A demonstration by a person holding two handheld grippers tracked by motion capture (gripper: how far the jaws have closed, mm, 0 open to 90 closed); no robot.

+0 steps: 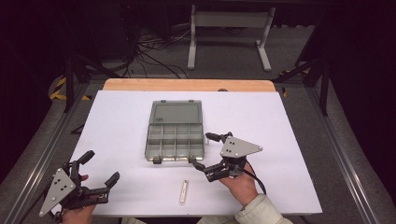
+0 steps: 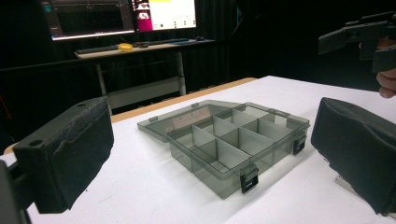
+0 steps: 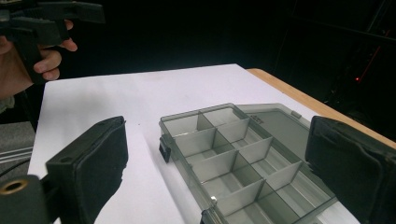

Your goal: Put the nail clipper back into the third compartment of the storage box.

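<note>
Both grippers, left (image 1: pixel 99 169) and right (image 1: pixel 201 150), gape empty near the open organizer box (image 1: pixel 176 131), right one just beside its front corner, where a careless nudge could skid the light box off its spot.

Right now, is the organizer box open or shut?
Open. The grey compartment box has its lid folded flat on the table behind it, dividers exposed; both front latches hang free. The compartments look empty.
</note>
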